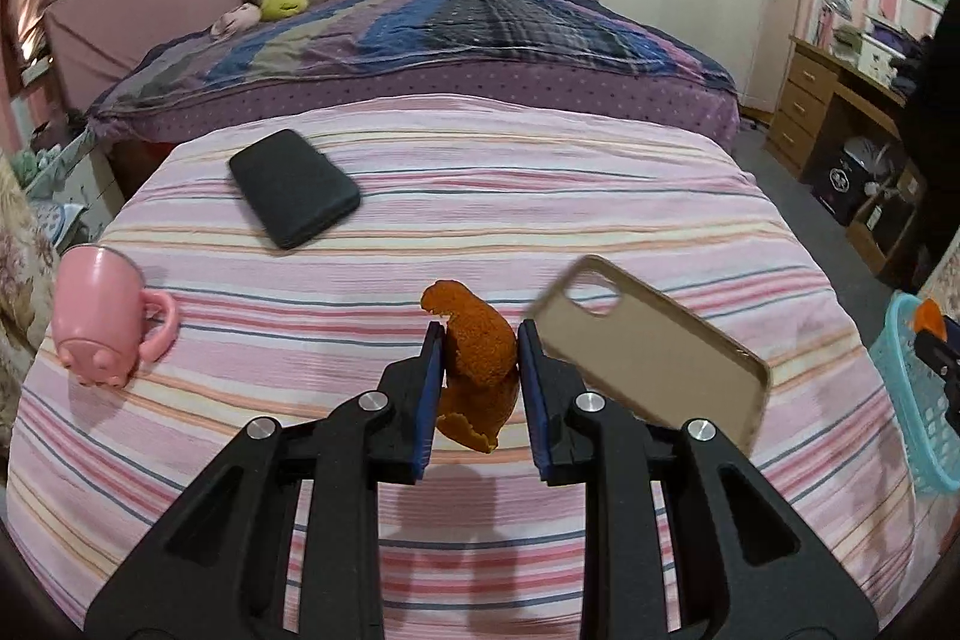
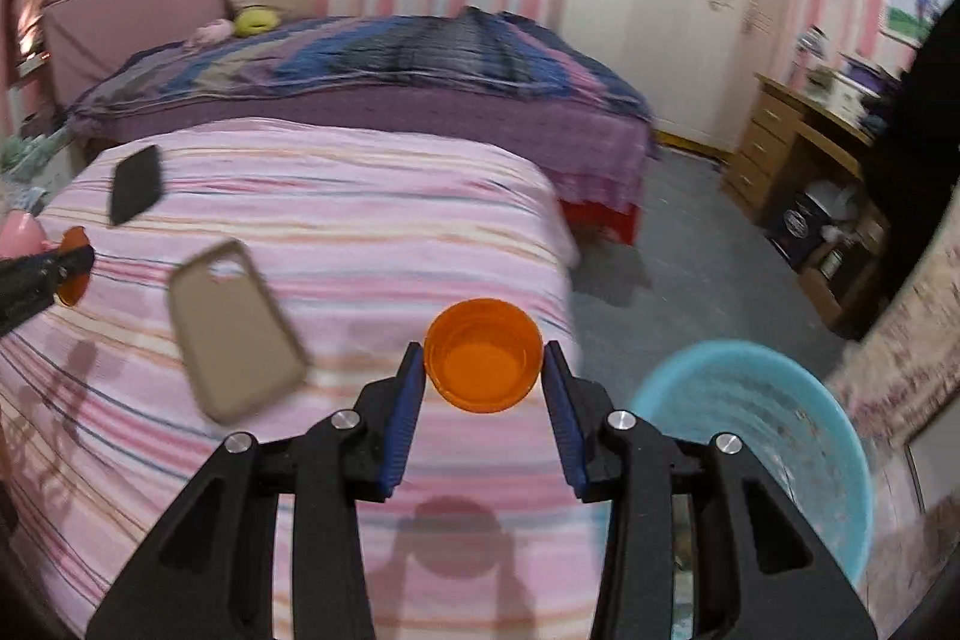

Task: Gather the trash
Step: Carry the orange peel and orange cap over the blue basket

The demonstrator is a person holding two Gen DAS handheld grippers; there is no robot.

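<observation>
Orange peel [image 1: 480, 358] pinched between left gripper [image 1: 480, 340] pads, held above striped bed [image 1: 420, 490]. Right gripper [image 2: 483, 361] jaws clamp orange cap [image 2: 483, 361], cap's open side facing camera, over bed edge. Blue bin [image 2: 798, 436] just right of it, on floor beside bed.

Risks, as judgement: peel curled and thin, could slip out if grip loosens before reaching bin. Cap round, smooth; may pop sideways. Early release drops trash on bed or floor. Phone case [image 1: 654, 352], phone [image 1: 294, 196] and mug [image 1: 102, 316] not trash; leave them.
</observation>
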